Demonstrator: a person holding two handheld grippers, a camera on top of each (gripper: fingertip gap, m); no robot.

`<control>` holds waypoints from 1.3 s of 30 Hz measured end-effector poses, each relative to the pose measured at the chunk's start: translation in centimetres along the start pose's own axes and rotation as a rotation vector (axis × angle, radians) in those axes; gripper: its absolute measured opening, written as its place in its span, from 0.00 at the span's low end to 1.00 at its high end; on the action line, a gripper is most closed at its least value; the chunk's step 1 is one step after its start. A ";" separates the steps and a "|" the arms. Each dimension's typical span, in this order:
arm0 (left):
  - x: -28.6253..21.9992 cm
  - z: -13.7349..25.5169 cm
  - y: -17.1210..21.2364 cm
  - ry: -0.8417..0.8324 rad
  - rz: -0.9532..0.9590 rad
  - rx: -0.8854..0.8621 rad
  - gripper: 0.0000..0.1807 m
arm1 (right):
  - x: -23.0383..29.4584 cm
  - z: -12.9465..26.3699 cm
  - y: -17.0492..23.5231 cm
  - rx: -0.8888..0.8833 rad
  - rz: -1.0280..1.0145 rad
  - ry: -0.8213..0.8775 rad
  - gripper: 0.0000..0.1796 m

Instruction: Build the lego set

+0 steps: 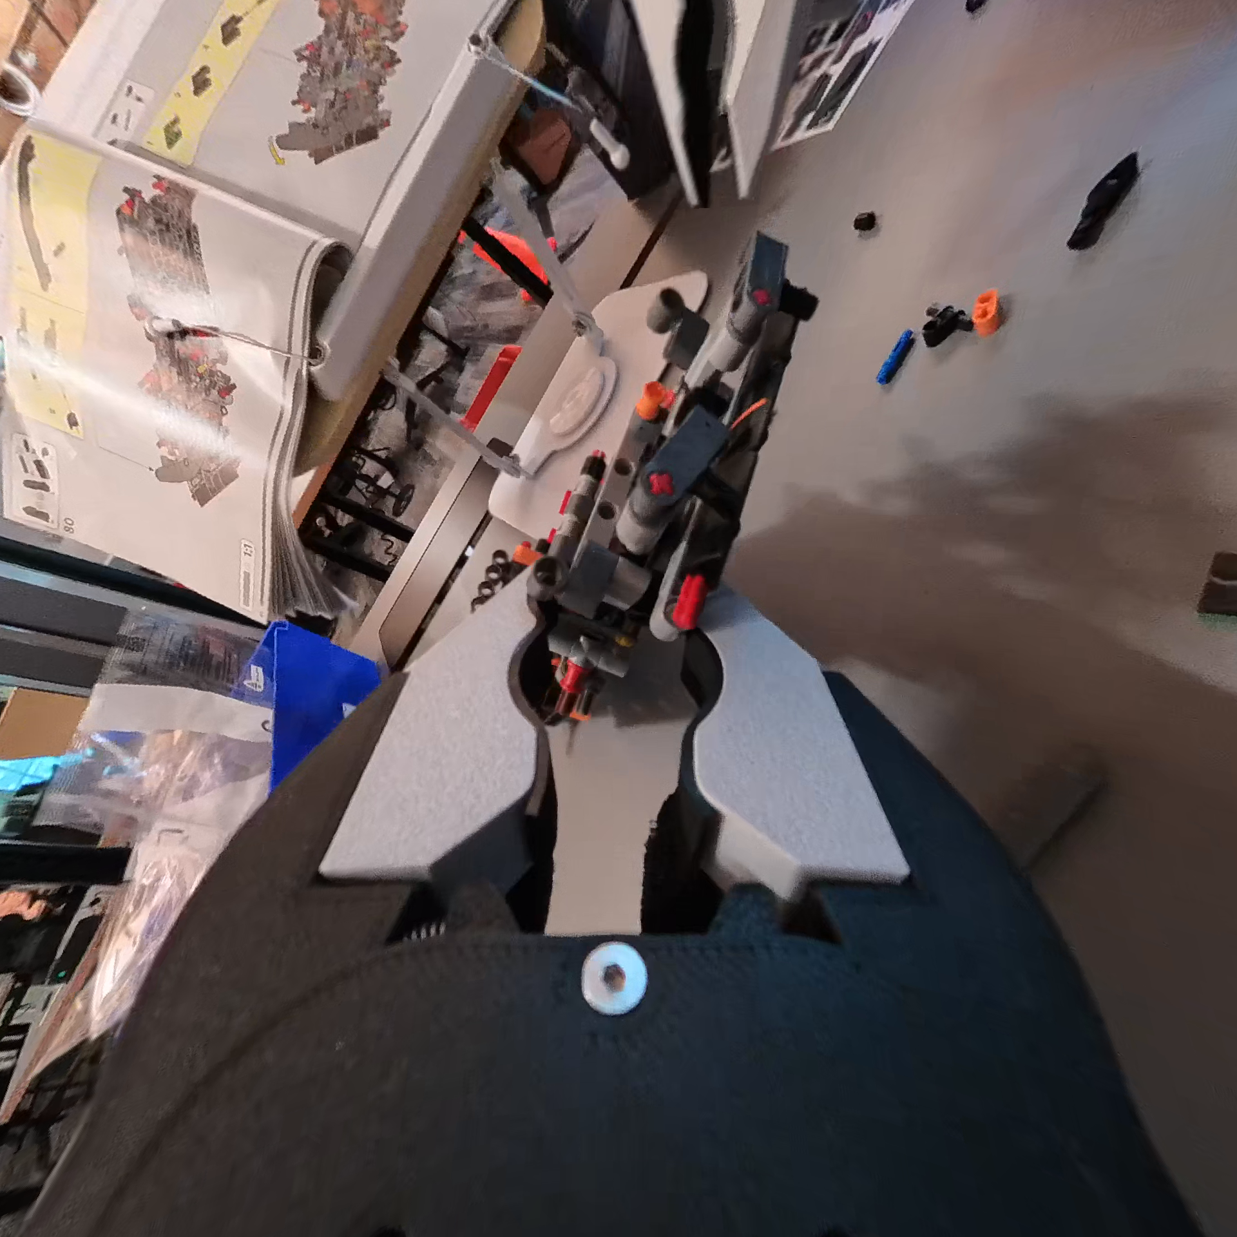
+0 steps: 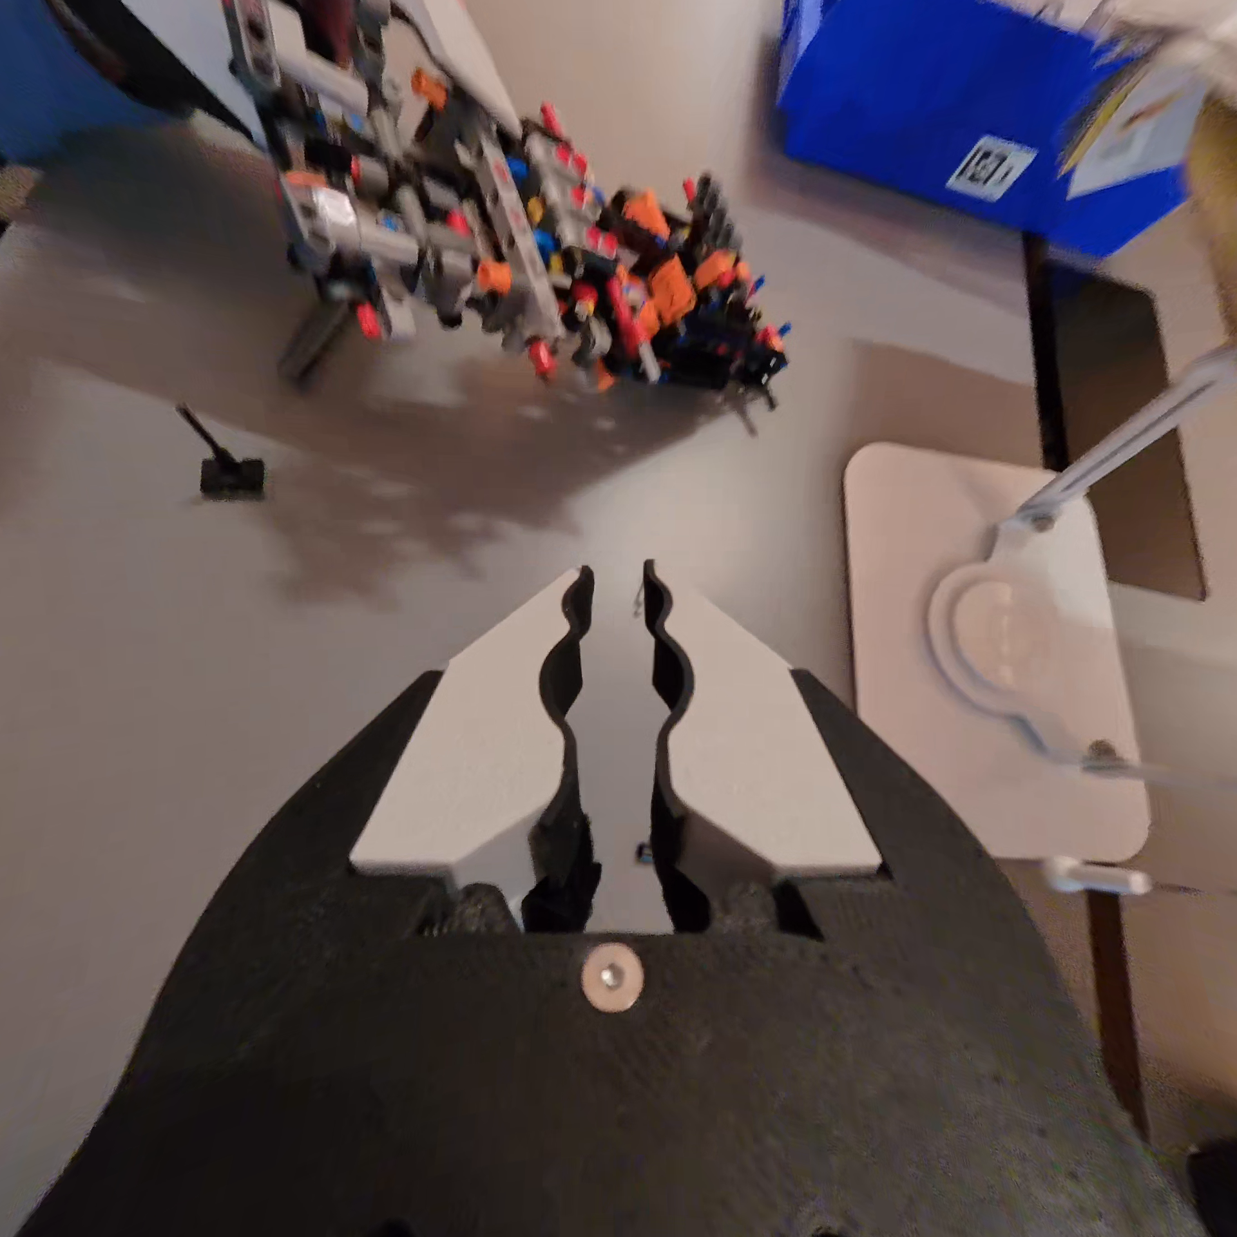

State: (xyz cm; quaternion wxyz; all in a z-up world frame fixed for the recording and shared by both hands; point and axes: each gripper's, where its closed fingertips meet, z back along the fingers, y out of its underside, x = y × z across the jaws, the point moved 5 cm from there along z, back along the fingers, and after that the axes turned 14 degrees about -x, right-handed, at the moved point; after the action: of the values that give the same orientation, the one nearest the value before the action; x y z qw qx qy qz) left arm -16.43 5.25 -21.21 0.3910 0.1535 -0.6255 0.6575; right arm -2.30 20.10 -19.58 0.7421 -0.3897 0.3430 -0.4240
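Note:
My left gripper (image 1: pixel 622 602) is shut on the near end of a long grey, black and red lego model (image 1: pixel 669 482), holding it off the table and pointing away from me. The same model (image 2: pixel 509 221) shows at the top of the right wrist view, crowded with orange, red and blue parts. My right gripper (image 2: pixel 617 575) hovers above the bare table with a narrow gap between its jaws and nothing in it. Loose parts lie on the table: a blue pin (image 1: pixel 895 356), an orange piece (image 1: pixel 986 311), black pieces (image 1: pixel 1104 201) and a black piece with a thin axle (image 2: pixel 231 475).
An open instruction booklet (image 1: pixel 167 301) rests on a stand whose white base (image 2: pixel 970 642) sits on the table to the right of my right gripper. A blue bin (image 2: pixel 970 114) stands at the back right. Clear plastic bags (image 1: pixel 134 770) lie at the left. My hands' fingertips stand some 15 centimeters from each other. Measured from the fingertips, the orange piece (image 1: pixel 986 311) is 11 centimeters or so from the right gripper and 15 centimeters from the left.

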 end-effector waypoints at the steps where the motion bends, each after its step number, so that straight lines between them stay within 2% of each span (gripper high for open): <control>1: -0.2 0.1 0.1 -0.006 -0.002 0.016 0.18 | 0.4 0.0 0.7 0.022 -0.011 -0.004 0.07; 4: -1.0 0.5 0.3 -0.025 -0.009 0.042 0.19 | 0.9 0.1 2.9 0.092 -0.029 0.010 0.06; 8: -2.3 0.5 0.3 -0.050 -0.036 0.061 0.19 | 0.6 0.0 3.8 0.079 -0.092 0.024 0.07; 16: -4.4 0.5 0.2 -0.051 -0.152 0.106 0.19 | 0.6 -3.4 5.4 0.123 -0.121 0.070 0.09; 25: -6.0 0.1 0.8 -0.023 -0.239 0.072 0.20 | 0.1 -5.7 6.4 0.159 -0.114 0.101 0.09; 37: -6.6 -0.3 1.2 -0.040 -0.232 0.059 0.21 | -0.6 -5.7 6.2 0.146 -0.092 0.124 0.06; 39: -6.6 -0.4 1.2 -0.042 -0.234 0.060 0.21 | -0.6 -5.6 6.3 0.151 -0.095 0.115 0.09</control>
State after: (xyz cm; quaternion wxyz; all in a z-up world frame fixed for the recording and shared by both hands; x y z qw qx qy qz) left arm -12.87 3.59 -26.69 0.4471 0.2506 -0.5912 0.6227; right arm -4.94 21.18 -27.56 0.7275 -0.3237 0.3330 -0.5050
